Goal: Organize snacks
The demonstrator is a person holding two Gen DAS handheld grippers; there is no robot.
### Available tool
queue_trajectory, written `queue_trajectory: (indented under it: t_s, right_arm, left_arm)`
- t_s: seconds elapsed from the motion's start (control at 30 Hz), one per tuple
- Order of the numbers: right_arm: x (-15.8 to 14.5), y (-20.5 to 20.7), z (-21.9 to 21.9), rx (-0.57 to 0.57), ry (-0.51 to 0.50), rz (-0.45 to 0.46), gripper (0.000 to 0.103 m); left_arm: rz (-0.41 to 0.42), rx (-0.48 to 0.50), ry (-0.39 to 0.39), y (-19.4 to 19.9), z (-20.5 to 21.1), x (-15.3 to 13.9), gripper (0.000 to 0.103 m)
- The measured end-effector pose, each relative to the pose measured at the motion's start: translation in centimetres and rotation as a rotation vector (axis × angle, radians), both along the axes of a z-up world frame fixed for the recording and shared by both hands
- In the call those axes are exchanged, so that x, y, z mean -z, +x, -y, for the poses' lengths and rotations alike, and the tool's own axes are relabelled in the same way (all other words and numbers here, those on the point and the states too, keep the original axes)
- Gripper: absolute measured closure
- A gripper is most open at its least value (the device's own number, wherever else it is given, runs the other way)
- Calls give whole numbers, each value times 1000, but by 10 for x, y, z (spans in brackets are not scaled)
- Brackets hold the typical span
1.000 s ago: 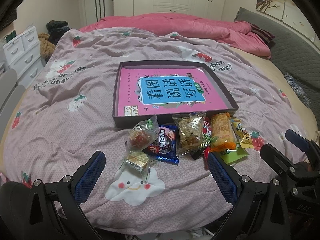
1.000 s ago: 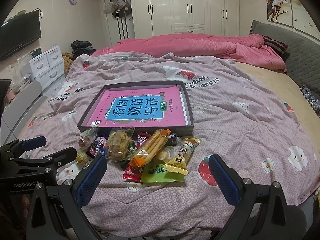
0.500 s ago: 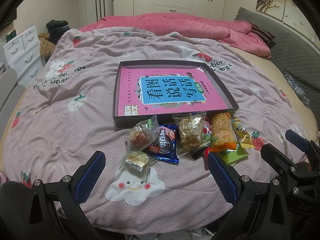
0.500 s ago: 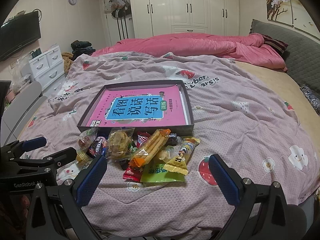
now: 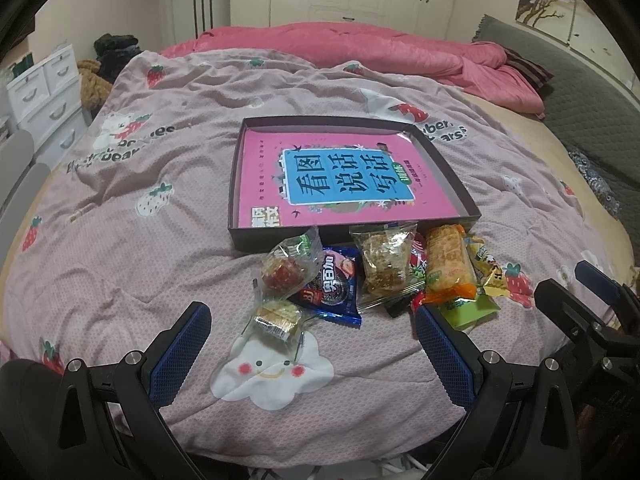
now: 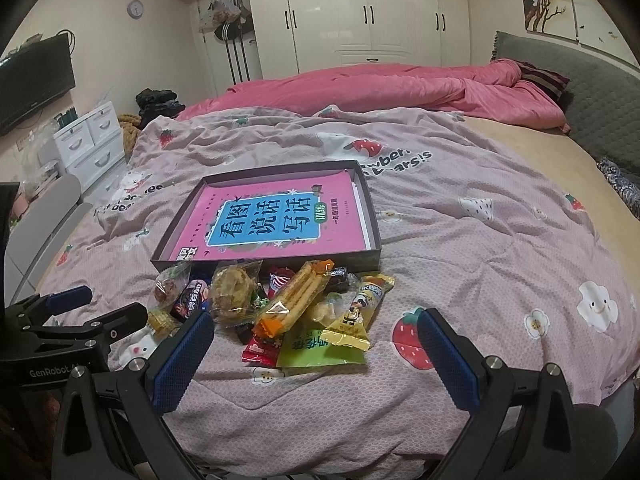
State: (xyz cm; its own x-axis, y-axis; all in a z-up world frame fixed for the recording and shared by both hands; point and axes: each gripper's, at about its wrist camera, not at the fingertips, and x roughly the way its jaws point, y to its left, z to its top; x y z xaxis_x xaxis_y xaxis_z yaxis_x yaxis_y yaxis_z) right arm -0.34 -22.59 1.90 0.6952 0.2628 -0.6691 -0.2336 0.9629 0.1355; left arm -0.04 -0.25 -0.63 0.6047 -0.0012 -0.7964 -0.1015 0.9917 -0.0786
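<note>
A dark shallow box (image 5: 234, 184) (image 6: 372, 216) holding a pink book lies on the bed. Several snack packets lie heaped in front of it: a clear packet with a red sweet (image 5: 290, 266), a blue cookie packet (image 5: 334, 290), a clear oat bar packet (image 5: 384, 264) (image 6: 234, 292), an orange wafer packet (image 5: 446, 264) (image 6: 294, 300), a yellow packet (image 6: 356, 312) and a green packet (image 6: 316, 350). A small yellow-green packet (image 5: 276, 316) lies nearest. My left gripper (image 5: 310, 344) is open and empty, short of the heap. My right gripper (image 6: 314, 350) is open and empty, just before the heap.
The pink-grey strawberry quilt (image 5: 120, 240) covers the bed. A rumpled pink duvet (image 6: 380, 88) lies at the far end, a grey headboard (image 6: 600, 104) to the right, white drawers (image 6: 92, 144) to the left. Each gripper shows in the other's view, the right (image 5: 592, 304) and the left (image 6: 80, 312).
</note>
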Motion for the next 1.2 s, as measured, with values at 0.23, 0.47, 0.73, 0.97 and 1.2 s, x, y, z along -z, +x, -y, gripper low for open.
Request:
queue_trajectory:
  t_s: [0.23, 0.47, 0.73, 0.97, 1.2]
  right_arm:
    - [2, 4, 0, -4, 15, -15, 1]
    - [4, 8, -2, -21, 31, -24, 1]
    - [9, 16, -3, -38, 50, -47, 1]
    - [14, 25, -8, -52, 43, -59, 1]
    - [24, 40, -14, -57, 24, -86, 1]
  left_arm:
    - [-21, -14, -17, 3, -8, 3, 2]
    - [-49, -50, -36, 6, -25, 9, 2]
    - [-109, -98, -43, 13, -48, 24, 2]
    - [-115, -68, -30, 27, -52, 33, 2]
    - [-124, 5, -35, 43, -41, 41, 2]
